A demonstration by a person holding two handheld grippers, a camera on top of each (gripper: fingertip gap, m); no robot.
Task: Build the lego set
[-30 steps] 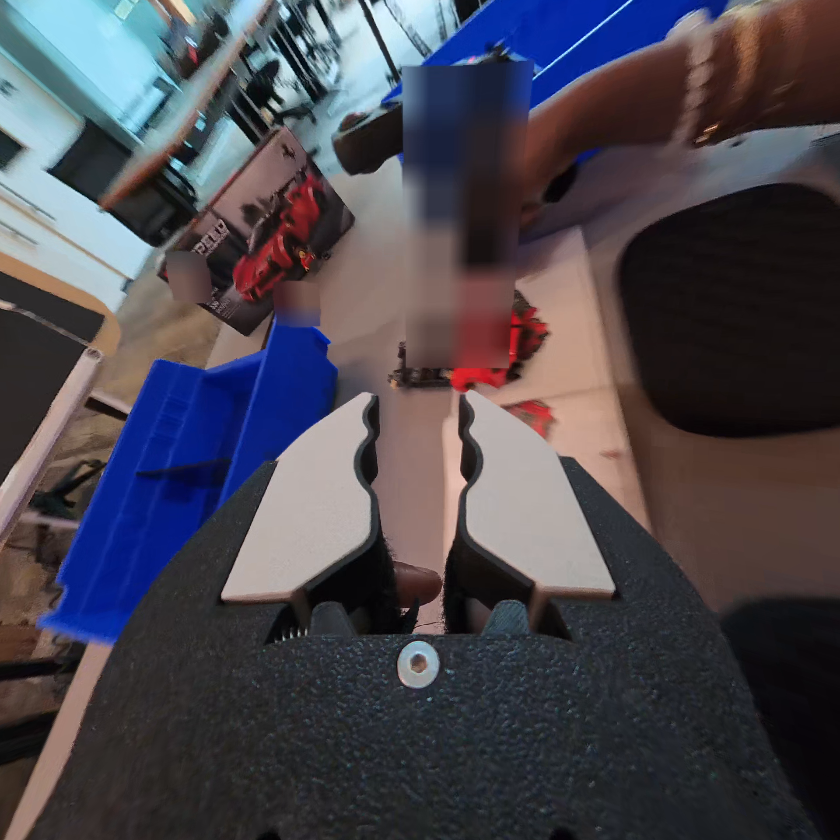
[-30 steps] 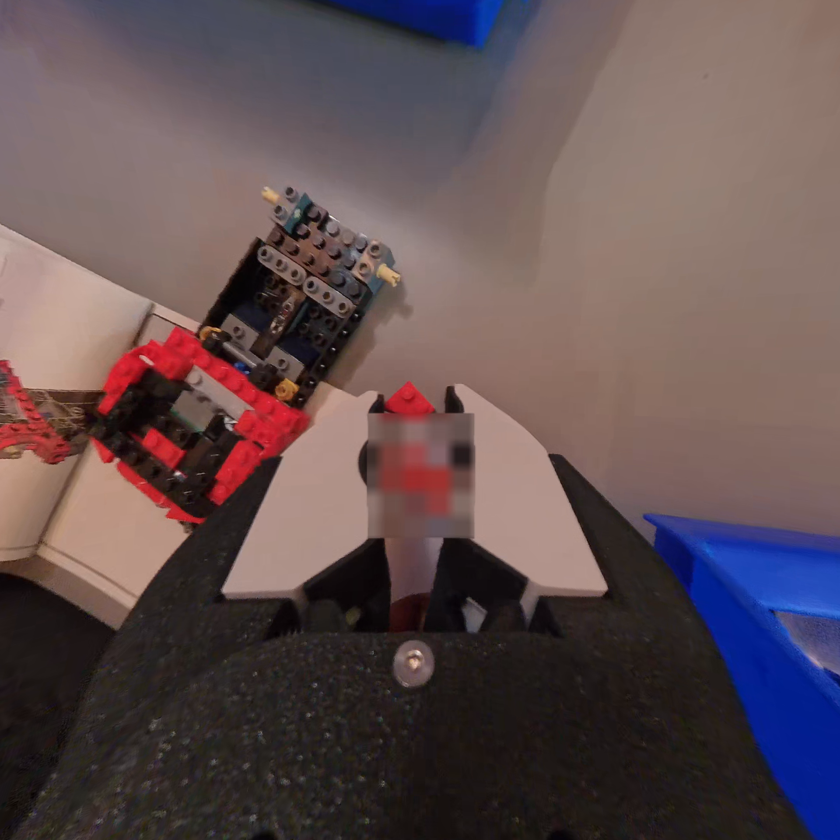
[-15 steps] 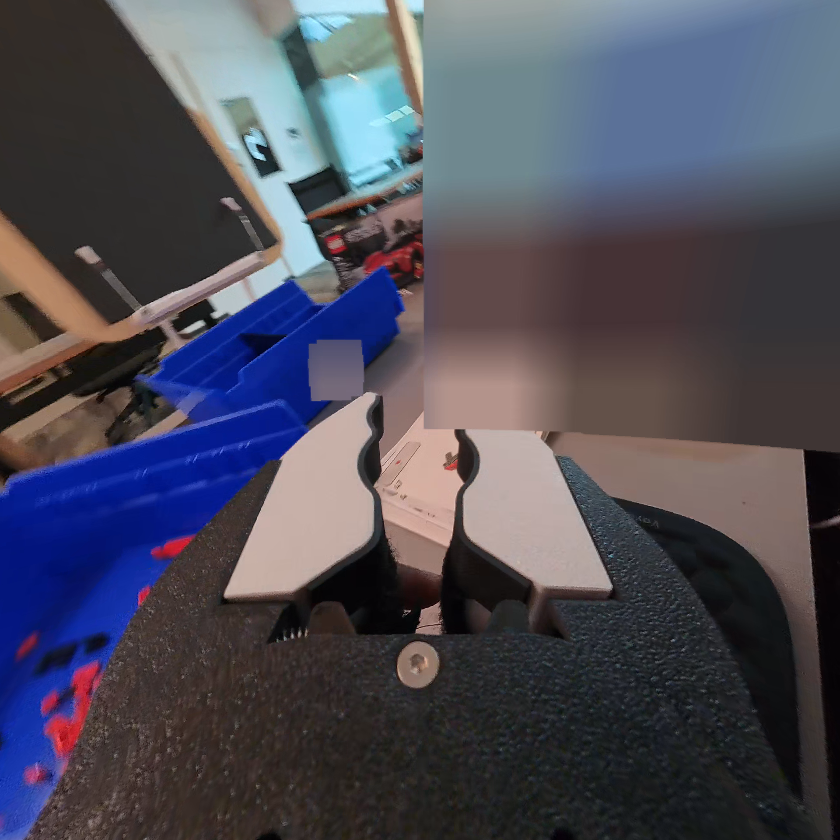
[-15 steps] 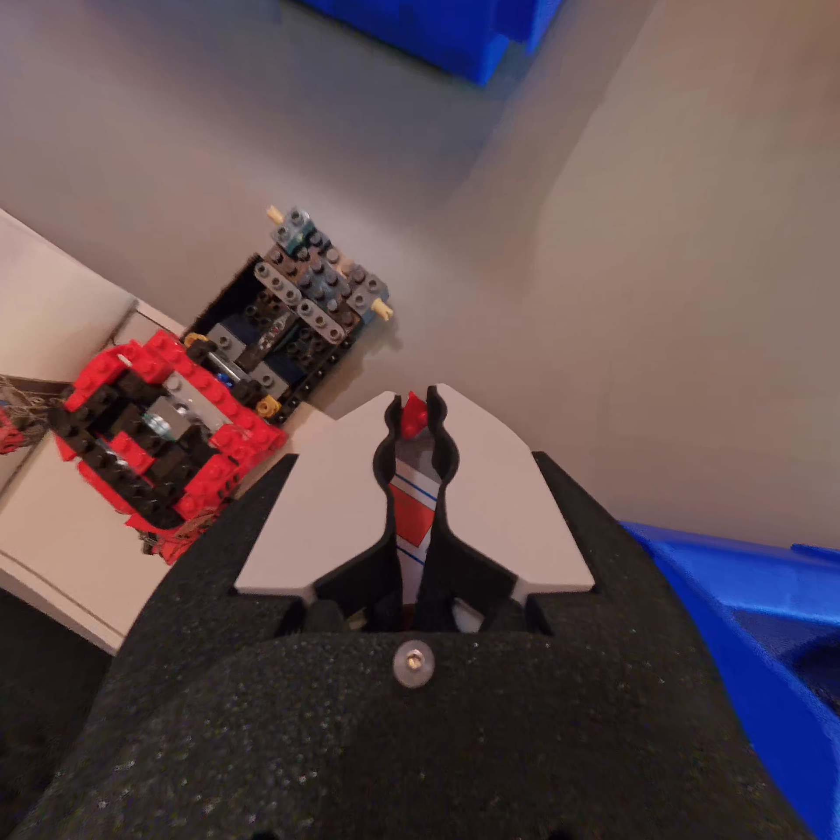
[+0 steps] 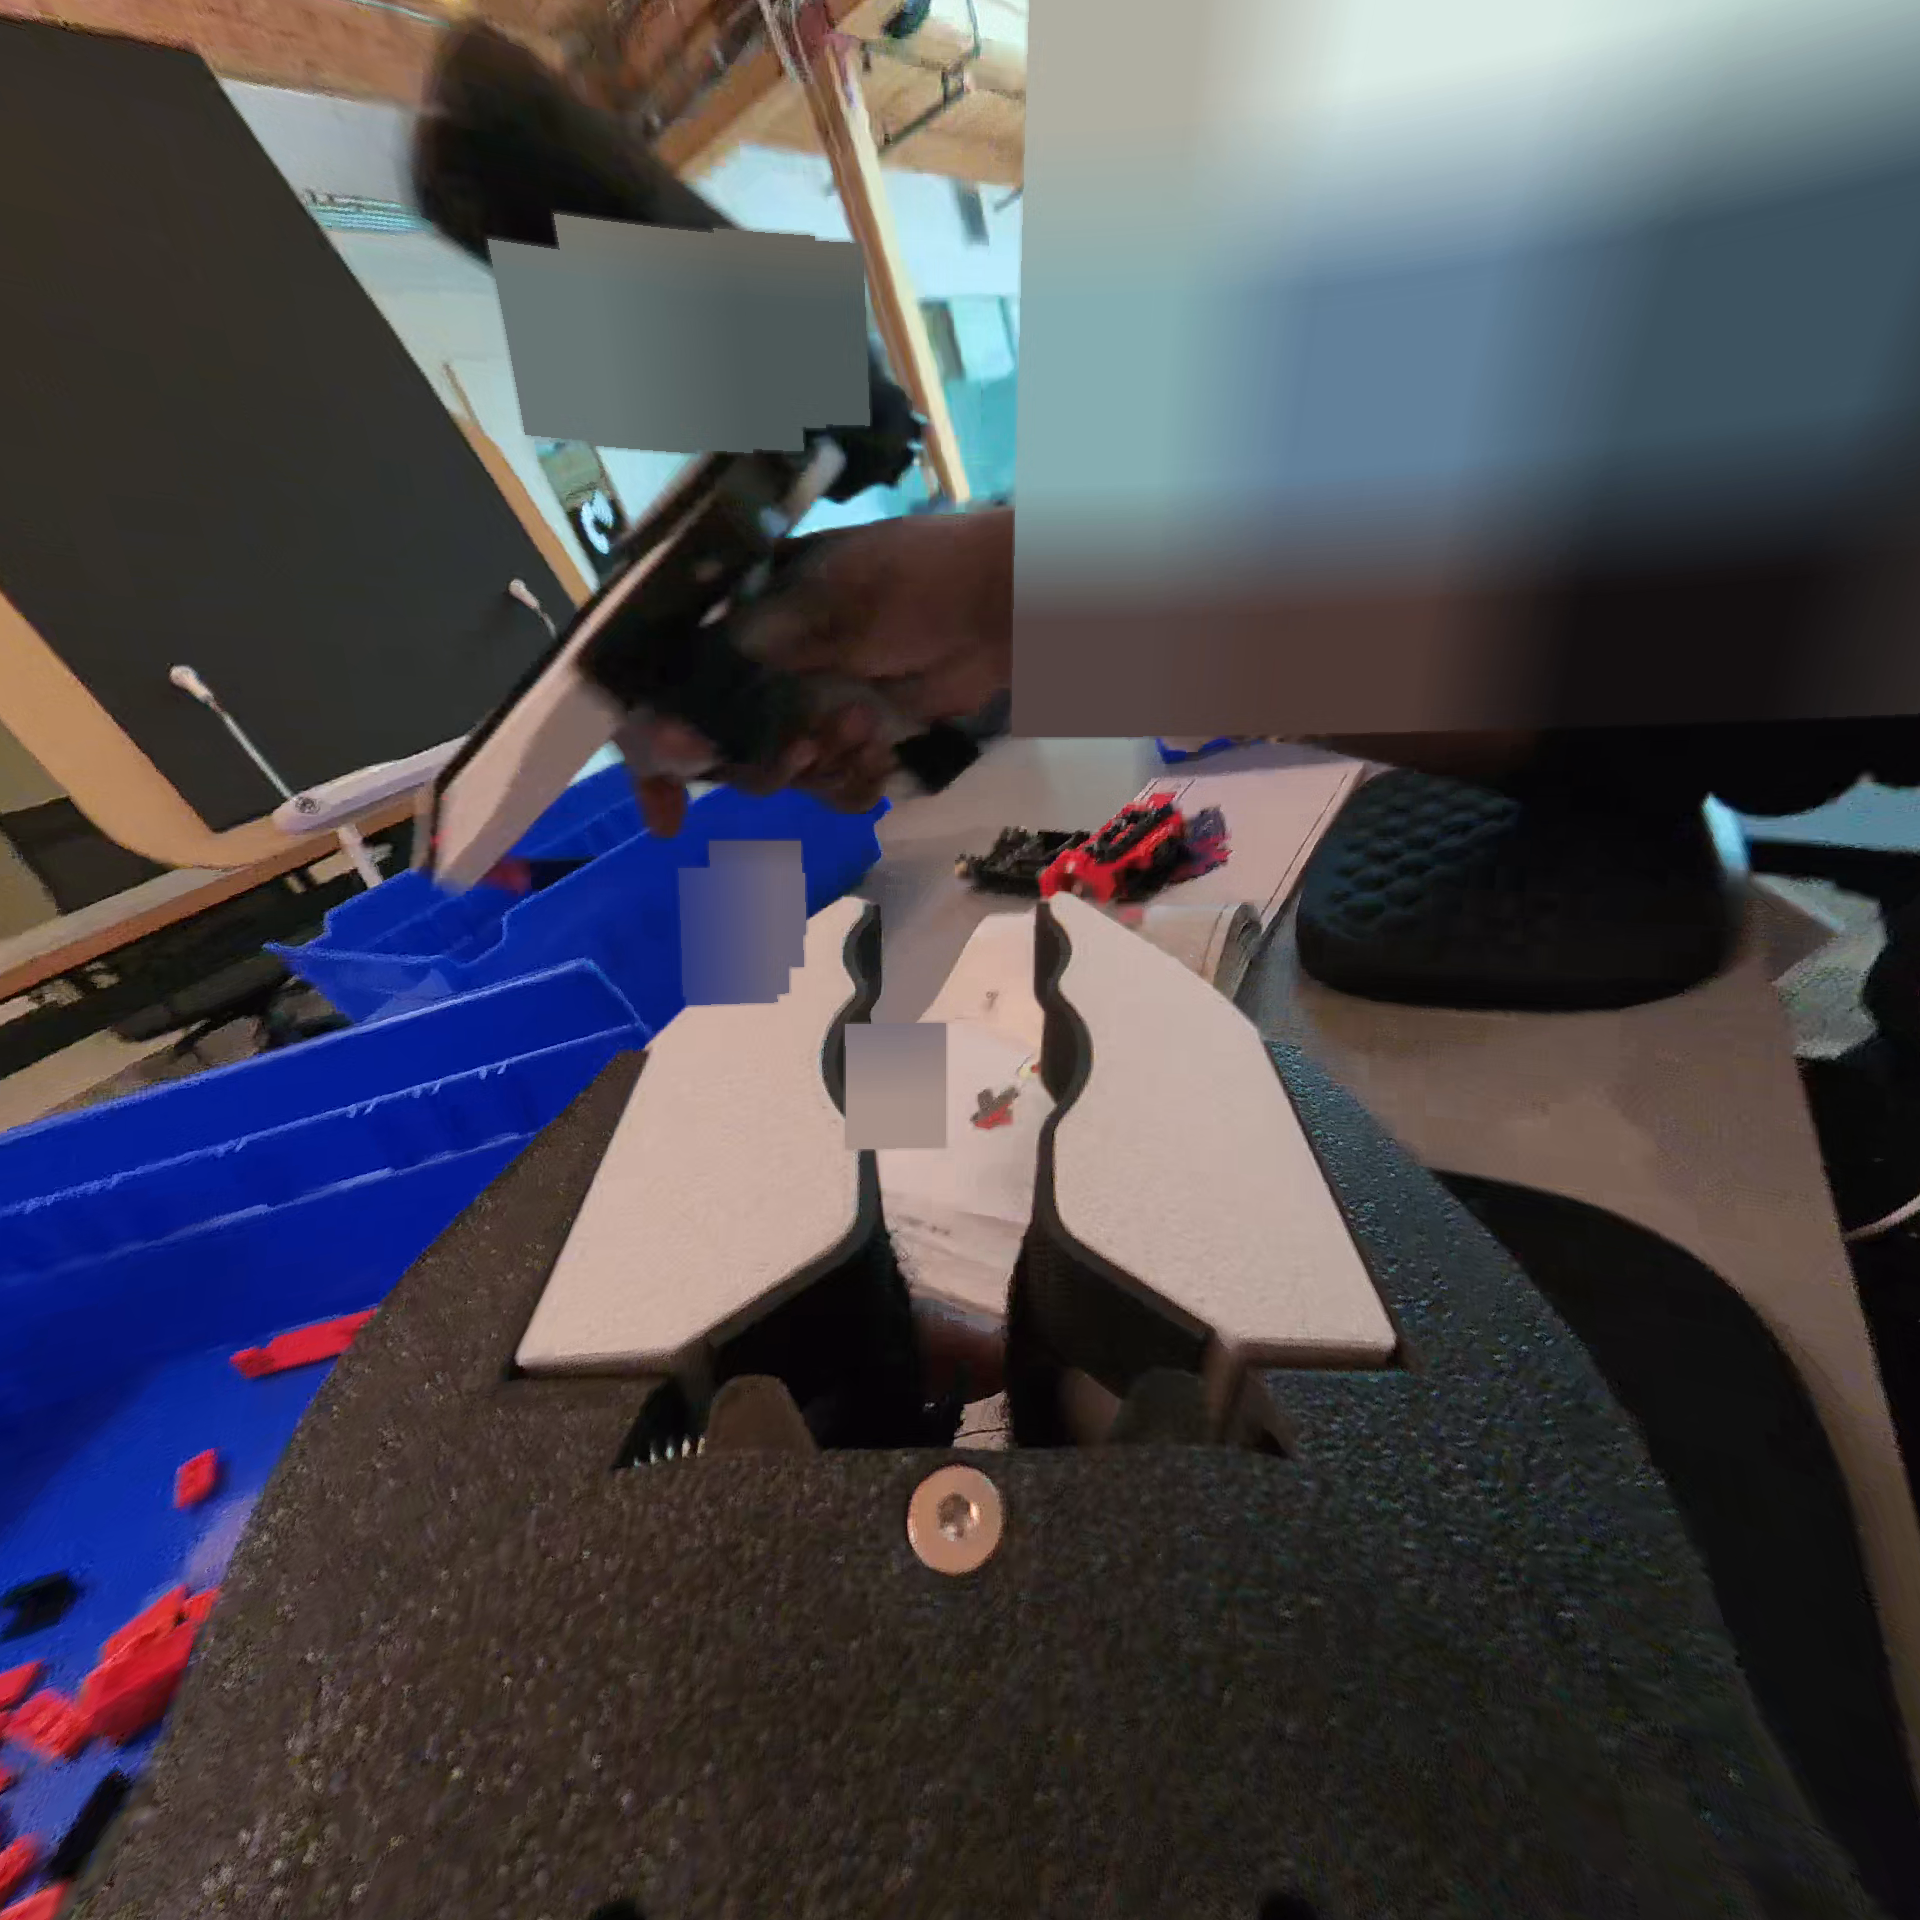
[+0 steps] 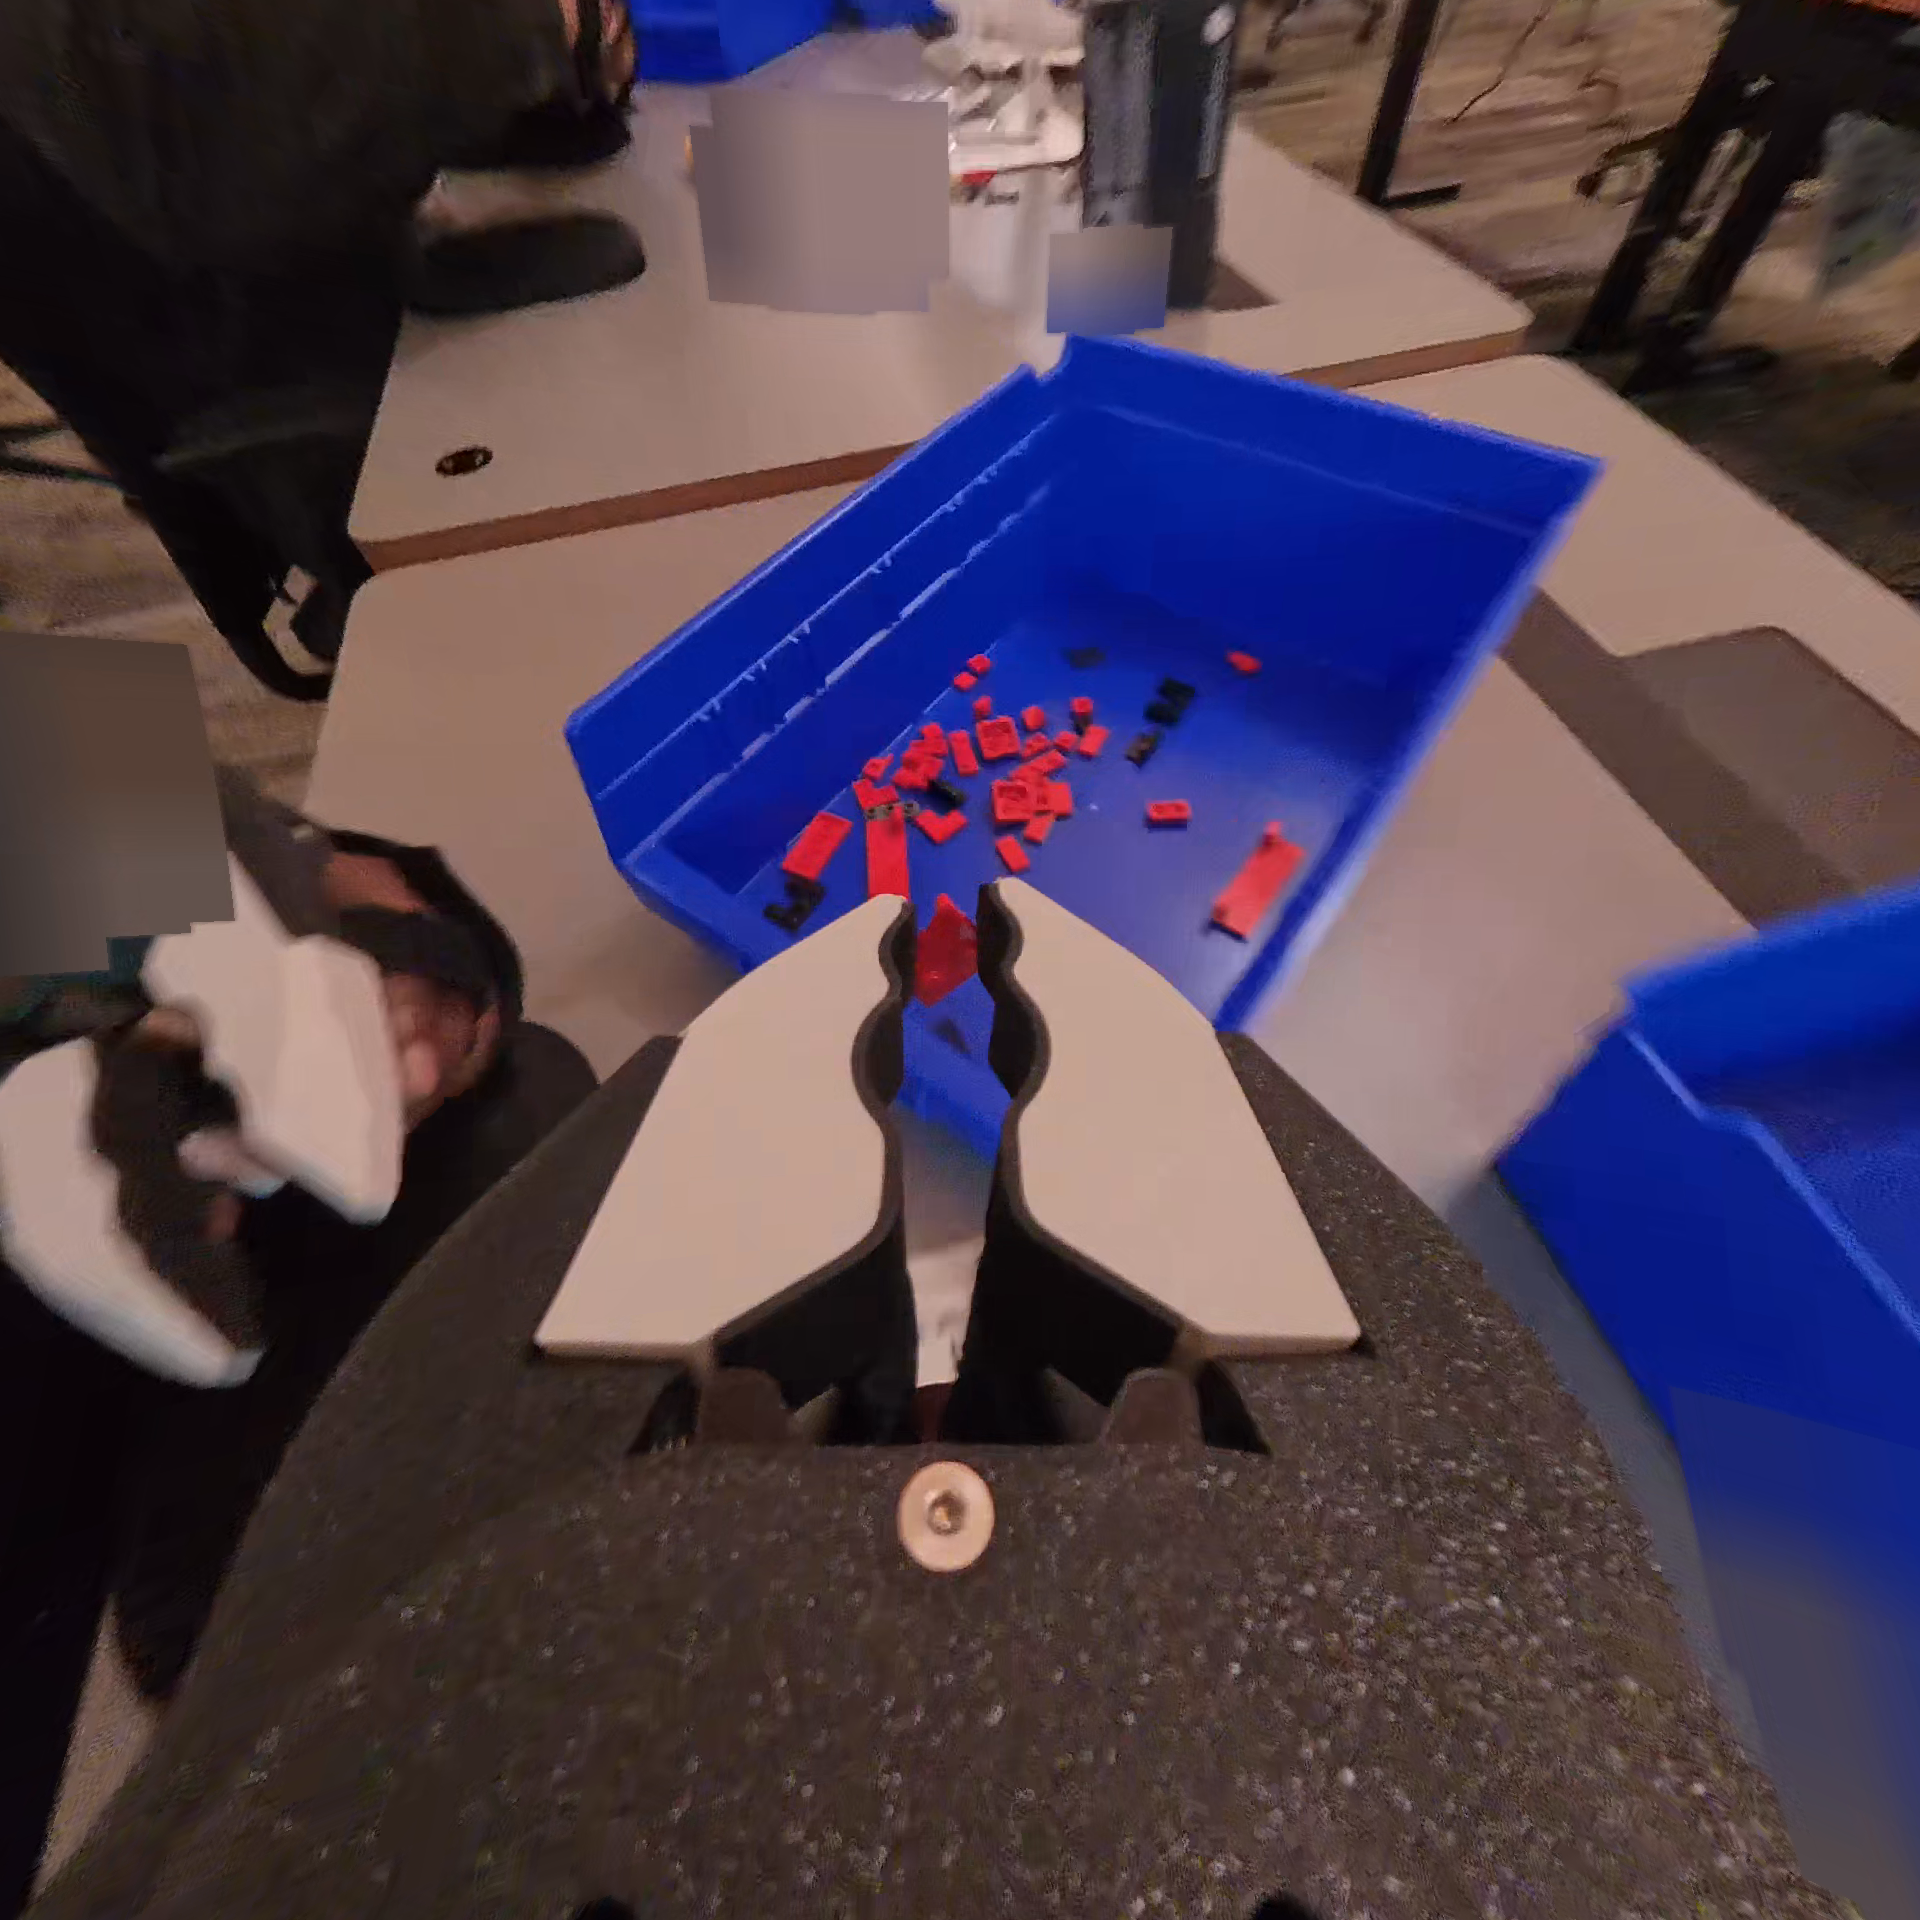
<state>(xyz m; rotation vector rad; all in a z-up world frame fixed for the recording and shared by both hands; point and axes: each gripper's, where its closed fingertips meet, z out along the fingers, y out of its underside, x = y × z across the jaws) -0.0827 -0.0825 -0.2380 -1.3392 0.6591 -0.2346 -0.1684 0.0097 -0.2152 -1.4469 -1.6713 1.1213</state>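
In the left wrist view, the left gripper (image 5: 956,961), parted and empty, has swung from facing a blurred patch to hovering low over the table (image 5: 1558,1122); the part-built red and black model (image 5: 1107,857) sits on the instruction booklet (image 5: 966,1174) well ahead of its tips, slightly to their right. A blue bin (image 5: 343,1132) lies to its left, loose red and black pieces on its floor. Farther ahead on the left, the right gripper (image 5: 468,862) dips toward another blue bin (image 5: 582,904). In the right wrist view, that claw (image 6: 945,914) has left the model and now hangs over an open blue bin (image 6: 1299,436) holding scattered red pieces (image 6: 987,758) and a few black ones. A small red piece (image 6: 945,961) shows between its nearly closed tips; whether it is gripped or just dropped, I cannot tell. The piece probably did not suit, so a new pick seems next.
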